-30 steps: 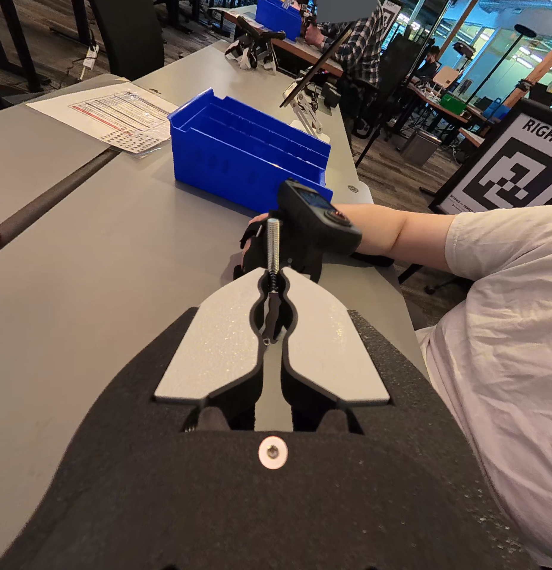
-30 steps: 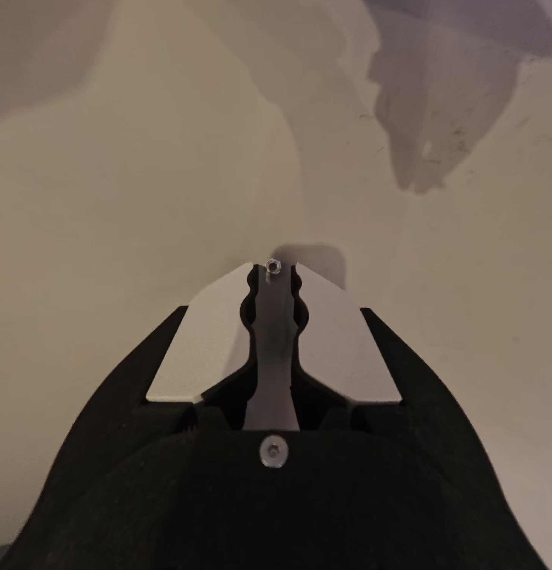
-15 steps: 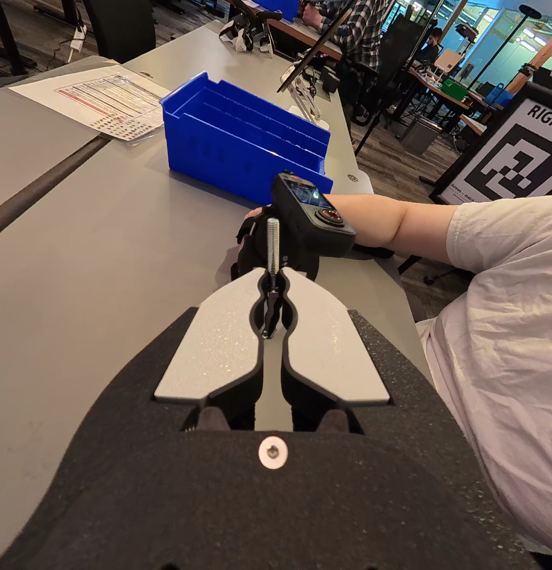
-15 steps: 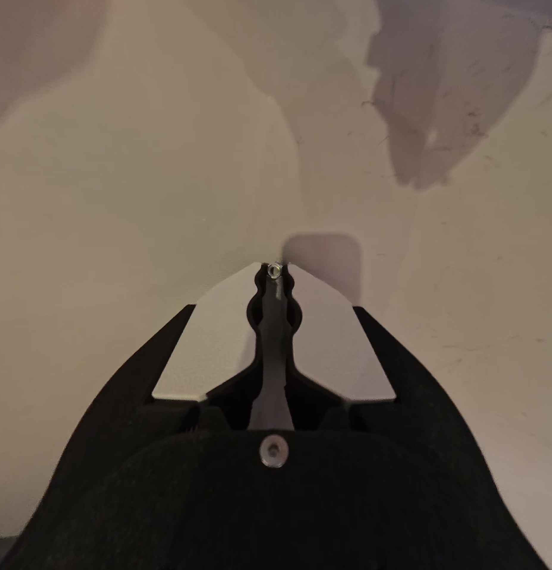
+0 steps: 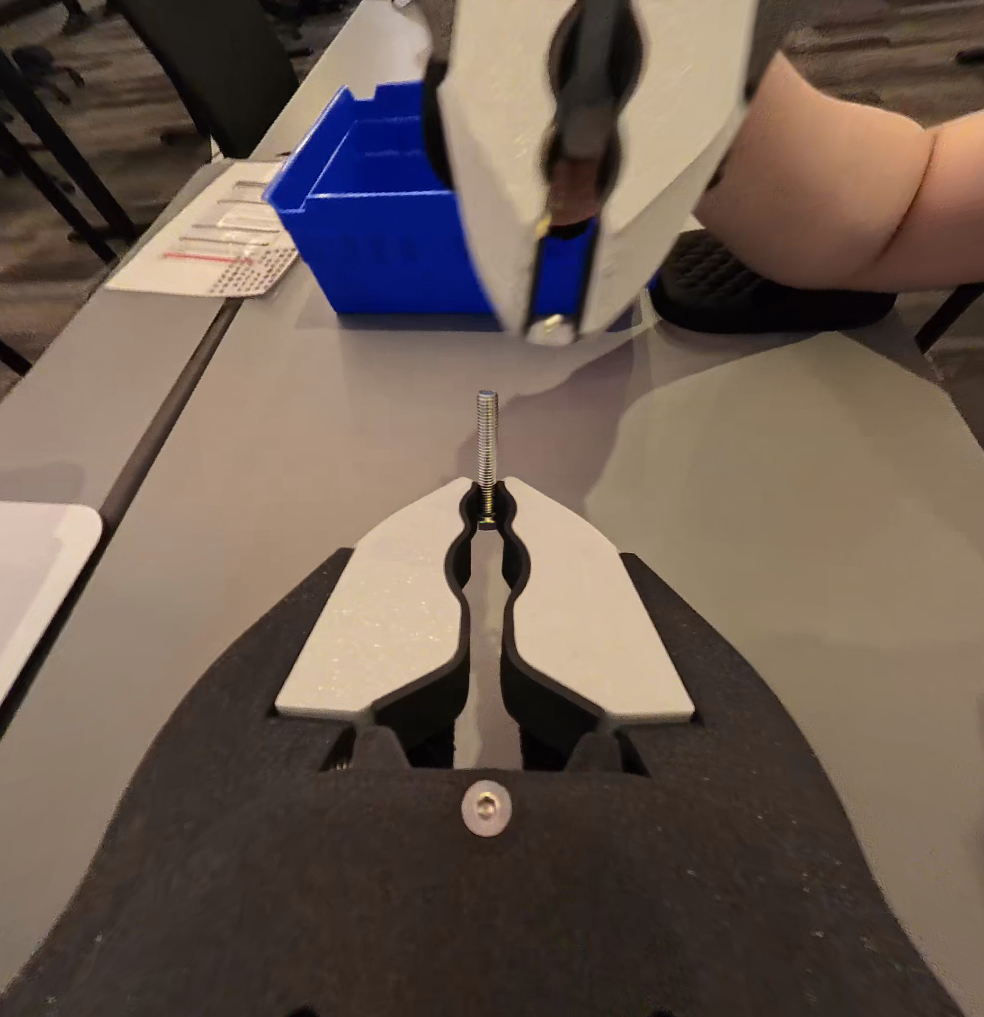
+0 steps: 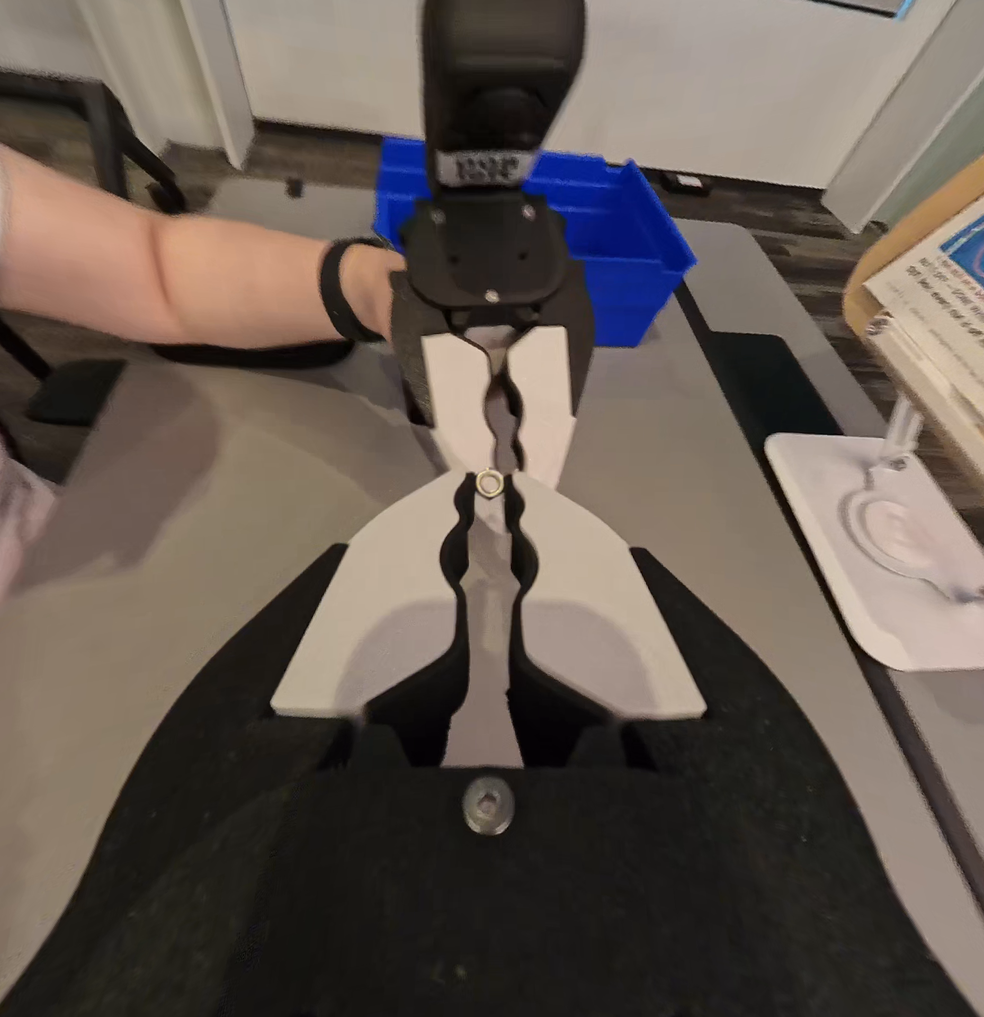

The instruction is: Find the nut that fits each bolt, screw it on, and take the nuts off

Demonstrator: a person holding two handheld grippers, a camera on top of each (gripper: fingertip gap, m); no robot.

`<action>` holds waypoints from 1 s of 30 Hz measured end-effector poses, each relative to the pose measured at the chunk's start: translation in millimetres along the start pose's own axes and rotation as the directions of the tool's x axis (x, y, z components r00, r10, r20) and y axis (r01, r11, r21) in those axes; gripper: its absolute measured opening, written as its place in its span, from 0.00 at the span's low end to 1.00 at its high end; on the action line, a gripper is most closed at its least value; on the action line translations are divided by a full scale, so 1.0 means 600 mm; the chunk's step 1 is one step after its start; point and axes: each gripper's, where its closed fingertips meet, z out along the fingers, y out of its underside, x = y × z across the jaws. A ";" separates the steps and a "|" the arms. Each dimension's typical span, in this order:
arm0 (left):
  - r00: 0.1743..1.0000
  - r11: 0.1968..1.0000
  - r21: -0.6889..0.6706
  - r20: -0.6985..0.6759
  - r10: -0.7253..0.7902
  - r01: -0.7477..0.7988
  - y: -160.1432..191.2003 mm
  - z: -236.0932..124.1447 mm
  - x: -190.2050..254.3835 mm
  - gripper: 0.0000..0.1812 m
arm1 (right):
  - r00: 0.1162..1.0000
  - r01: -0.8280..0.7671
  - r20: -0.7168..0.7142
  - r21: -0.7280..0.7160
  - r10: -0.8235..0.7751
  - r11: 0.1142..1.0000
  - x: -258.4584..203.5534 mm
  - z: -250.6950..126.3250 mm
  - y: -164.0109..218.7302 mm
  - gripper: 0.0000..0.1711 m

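Note:
My left gripper (image 5: 487, 487) is shut on the head end of a silver bolt (image 5: 487, 435). Its threaded shaft sticks out forward above the grey table (image 5: 258, 440). My right gripper (image 6: 487, 487) is shut on a small hex nut (image 6: 487, 484). In the left wrist view the right gripper (image 5: 553, 333) hangs tip-down just beyond the bolt's end, with the nut (image 5: 550, 324) between its tips. In the right wrist view the left gripper (image 6: 503, 465) faces me tip to tip. The bolt is hidden behind the nut there.
A blue plastic bin (image 5: 380, 242) stands behind both grippers, also in the right wrist view (image 6: 616, 258). A printed sheet (image 5: 214, 247) lies left of it. A white stand base (image 6: 864, 550) and stacked papers (image 6: 946, 308) sit at the right. A person's forearm (image 6: 203, 280) reaches in. Left tips to right tips: about 6 cm.
My right gripper closed on the nut on the table, lifted it and turned to face the left gripper. The left gripper swung so the bolt points at the right gripper's tips.

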 end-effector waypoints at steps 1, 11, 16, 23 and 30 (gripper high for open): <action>1.000 1.000 0.004 -0.008 0.026 -0.026 -0.004 0.001 0.007 0.02 | 0.999 0.035 -0.037 -0.036 -0.037 0.999 0.006 0.002 0.008 0.06; 0.991 0.992 -0.011 -0.046 0.124 -0.125 -0.008 0.000 0.031 0.02 | 0.991 0.132 0.009 -0.083 -0.132 0.988 -0.015 0.006 0.015 0.06; 0.978 0.982 -0.062 -0.123 0.167 -0.176 0.004 0.005 0.057 0.02 | 0.974 0.216 0.103 -0.127 -0.203 0.968 -0.044 0.006 0.030 0.06; 0.984 0.974 -0.138 -0.043 0.174 -0.179 0.014 0.014 0.041 0.02 | 0.989 0.146 0.049 -0.193 -0.139 0.970 -0.029 0.011 0.041 0.06; 0.989 0.976 -0.204 0.109 0.101 -0.077 0.021 0.008 -0.002 0.02 | 0.969 -0.237 -0.111 -0.157 0.221 0.959 0.014 0.022 0.045 0.06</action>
